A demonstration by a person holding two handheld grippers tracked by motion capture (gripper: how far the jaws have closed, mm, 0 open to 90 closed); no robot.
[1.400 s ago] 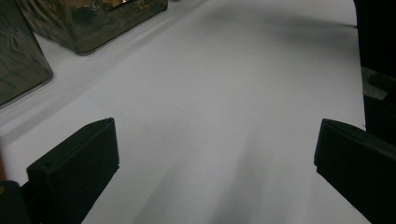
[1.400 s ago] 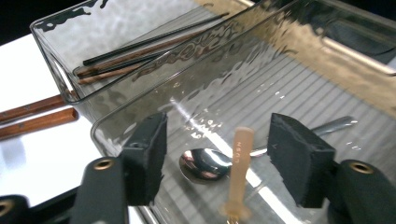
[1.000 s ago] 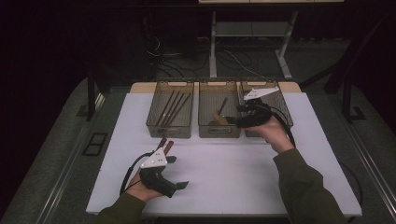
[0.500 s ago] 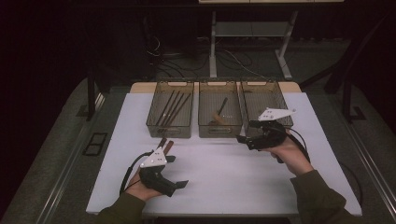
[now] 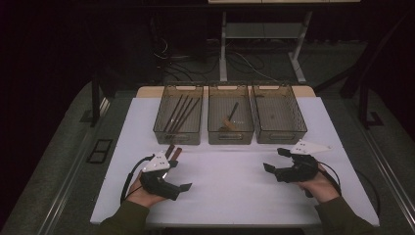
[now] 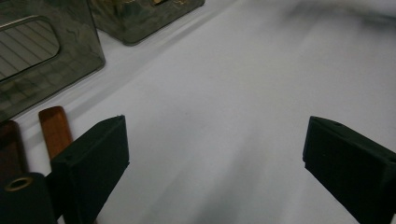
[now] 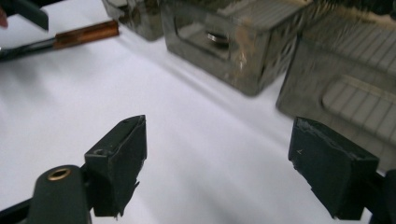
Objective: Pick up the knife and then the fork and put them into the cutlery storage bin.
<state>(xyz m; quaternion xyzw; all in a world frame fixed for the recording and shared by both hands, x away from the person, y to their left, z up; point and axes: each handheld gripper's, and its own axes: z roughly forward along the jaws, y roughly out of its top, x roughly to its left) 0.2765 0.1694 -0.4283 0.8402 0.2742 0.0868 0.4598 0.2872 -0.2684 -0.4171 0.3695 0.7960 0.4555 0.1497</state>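
Two brown wooden-handled tools (image 5: 172,151) lie on the white table (image 5: 230,186) in front of the left bin (image 5: 178,120); their handles (image 6: 55,130) show just outside my left gripper's left jaw. My left gripper (image 5: 178,172) (image 6: 215,154) rests low over the table at the near left. It is open, its jaws have just been closing a little, and only bare table lies between them. My right gripper (image 5: 274,160) (image 7: 217,163) hovers at the near right, pointing left. Its jaws have been opening and hold nothing.
Three smoky see-through bins stand in a row at the back. The left one holds several dark sticks, the middle bin (image 5: 230,122) a wooden-handled tool, and the right bin (image 5: 279,115) looks almost bare. Dark floor and a desk frame lie beyond the table.
My right hand has come back from over the right bin toward the person and down to the near right of the table. The left hand has stayed put.
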